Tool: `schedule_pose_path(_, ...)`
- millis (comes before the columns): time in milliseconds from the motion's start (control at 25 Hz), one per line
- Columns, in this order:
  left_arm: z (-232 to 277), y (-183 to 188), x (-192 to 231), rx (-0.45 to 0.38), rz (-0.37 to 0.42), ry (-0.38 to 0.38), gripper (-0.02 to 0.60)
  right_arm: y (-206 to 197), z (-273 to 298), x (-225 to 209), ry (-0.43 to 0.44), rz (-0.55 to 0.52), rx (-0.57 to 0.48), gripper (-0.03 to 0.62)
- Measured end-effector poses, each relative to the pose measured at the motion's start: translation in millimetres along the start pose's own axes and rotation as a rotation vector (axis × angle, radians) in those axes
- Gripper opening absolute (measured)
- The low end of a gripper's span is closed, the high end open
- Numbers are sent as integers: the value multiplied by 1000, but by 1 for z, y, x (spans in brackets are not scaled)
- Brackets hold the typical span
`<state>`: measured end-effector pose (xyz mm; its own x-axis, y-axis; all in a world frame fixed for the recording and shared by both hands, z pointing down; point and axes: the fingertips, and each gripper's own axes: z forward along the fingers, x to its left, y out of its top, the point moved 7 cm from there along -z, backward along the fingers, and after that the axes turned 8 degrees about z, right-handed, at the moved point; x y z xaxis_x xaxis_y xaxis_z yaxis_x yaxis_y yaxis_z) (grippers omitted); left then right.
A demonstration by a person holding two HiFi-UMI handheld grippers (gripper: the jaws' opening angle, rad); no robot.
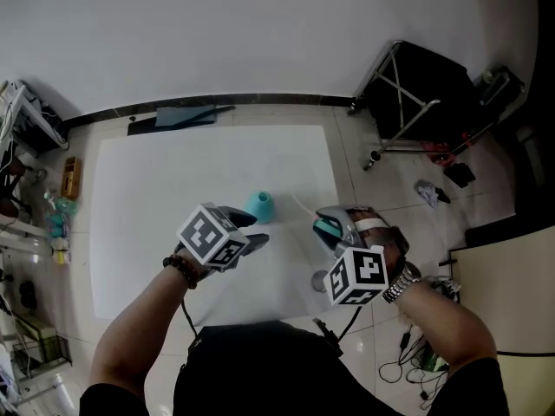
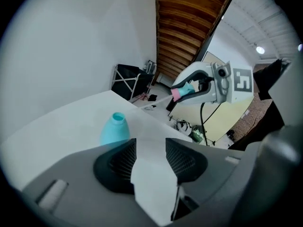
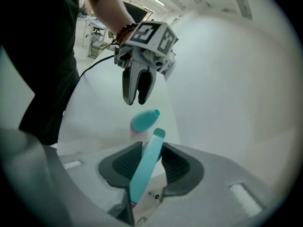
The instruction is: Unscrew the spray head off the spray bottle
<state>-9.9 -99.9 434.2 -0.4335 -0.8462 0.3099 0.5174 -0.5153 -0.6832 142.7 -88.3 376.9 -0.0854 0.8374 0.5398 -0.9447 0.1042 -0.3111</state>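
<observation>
Teal spray head (image 3: 144, 174) was off, pinched in my right gripper (image 3: 151, 148); left gripper (image 2: 150, 148) hung spread, empty, bottle (image 1: 259, 206) at its twelve o'clock; unscrewing looked done.

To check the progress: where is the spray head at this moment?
The spray head is clamped in the right hand-held gripper, right of centre in the head view, apart from the teal bottle on the white table.
</observation>
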Motion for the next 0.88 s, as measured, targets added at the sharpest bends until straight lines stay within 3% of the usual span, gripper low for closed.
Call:
schedule_pose_path(200, 5, -12, 18, 62, 58, 143, 279, 2, -6, -8, 49, 121, -19, 120)
schedule_pose_path(400, 10, -16, 32, 72, 107, 267, 348, 4, -12, -14, 94, 237, -39, 120)
schedule_pose_path(880, 35, -27, 52, 39, 174, 380, 436, 7, -28, -32, 169, 458, -80, 120)
